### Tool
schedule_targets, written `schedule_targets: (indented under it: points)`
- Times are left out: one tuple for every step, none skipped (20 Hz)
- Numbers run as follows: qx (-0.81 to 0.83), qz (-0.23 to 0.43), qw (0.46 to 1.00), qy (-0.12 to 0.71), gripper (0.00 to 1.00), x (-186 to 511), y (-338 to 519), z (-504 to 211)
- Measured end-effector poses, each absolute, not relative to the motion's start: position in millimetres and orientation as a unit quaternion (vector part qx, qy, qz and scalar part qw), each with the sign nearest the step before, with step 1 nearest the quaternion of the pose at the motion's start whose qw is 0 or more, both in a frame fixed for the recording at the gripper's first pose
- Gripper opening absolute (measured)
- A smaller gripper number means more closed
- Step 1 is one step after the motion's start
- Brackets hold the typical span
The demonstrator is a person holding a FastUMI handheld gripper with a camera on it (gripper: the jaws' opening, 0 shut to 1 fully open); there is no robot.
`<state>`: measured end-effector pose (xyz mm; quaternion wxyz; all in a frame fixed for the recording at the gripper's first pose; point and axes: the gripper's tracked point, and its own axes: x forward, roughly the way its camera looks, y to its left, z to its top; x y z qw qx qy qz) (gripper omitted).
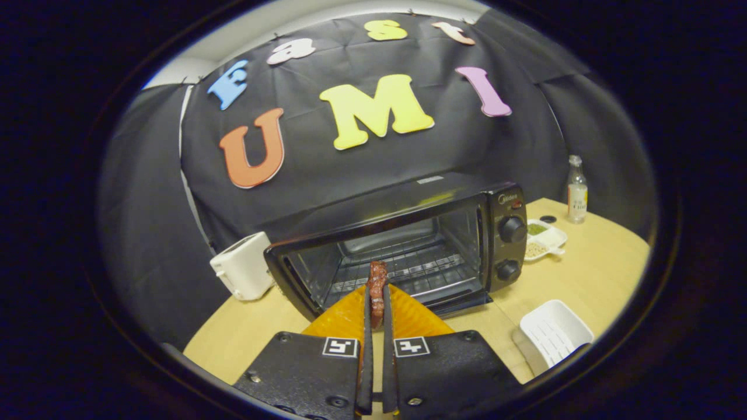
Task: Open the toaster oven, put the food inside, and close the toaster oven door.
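Your gripper (377,303) sat at the bottom centre of the frame with its fingers drawn narrow, both pressing on a reddish-brown piece of food (377,286). The food stood on edge between the fingertips, its long axis running up and away from you, its top poking just past the tips.

The oven (402,245) lay straight ahead, in the middle of the frame, its door already down and its mouth facing you at a slight angle, the knob panel on the right. The wire rack (408,265) inside was bare. The food lined up with the left half of the opening, just short of the mouth as best I could judge. An orange plate (408,318) lay on the surface (583,268) beneath the fingers, in front of the oven.

The move ahead looked like a forward push along the fingers' own line, keeping the food above the lowered door and over the rack before you let go. The door edge below seemed the likeliest thing to clip.

A white toaster (242,273) stood left of the oven; a white basket (554,335) lay at the lower right.
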<state>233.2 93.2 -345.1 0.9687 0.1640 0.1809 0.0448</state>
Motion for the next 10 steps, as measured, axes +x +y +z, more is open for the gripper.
schedule_targets:
  points:
    - [0.181, 0.048, 0.966, 0.181, 0.1, 241.2, 95.2, -344.3]
    - [0.195, 0.053, 0.963, 0.18, 0.1, 249.2, 97.8, -344.0]
    - [0.211, 0.058, 0.959, 0.181, 0.1, 255.8, 101.0, -345.4]
    - [0.223, 0.064, 0.955, 0.186, 0.1, 262.9, 104.8, -348.0]
    - [0.237, 0.071, 0.95, 0.189, 0.1, 270.2, 109.1, -351.0]
    - [0.251, 0.075, 0.946, 0.192, 0.1, 277.7, 112.3, -354.0]
    - [0.268, 0.076, 0.941, 0.194, 0.1, 285.8, 113.9, -358.0]
    - [0.288, 0.074, 0.934, 0.195, 0.1, 293.6, 115.8, -359.9]
    - [0.307, 0.072, 0.927, 0.201, 0.1, 300.7, 117.3, -362.7]
    - [0.326, 0.072, 0.918, 0.211, 0.1, 307.3, 117.6, -367.6]
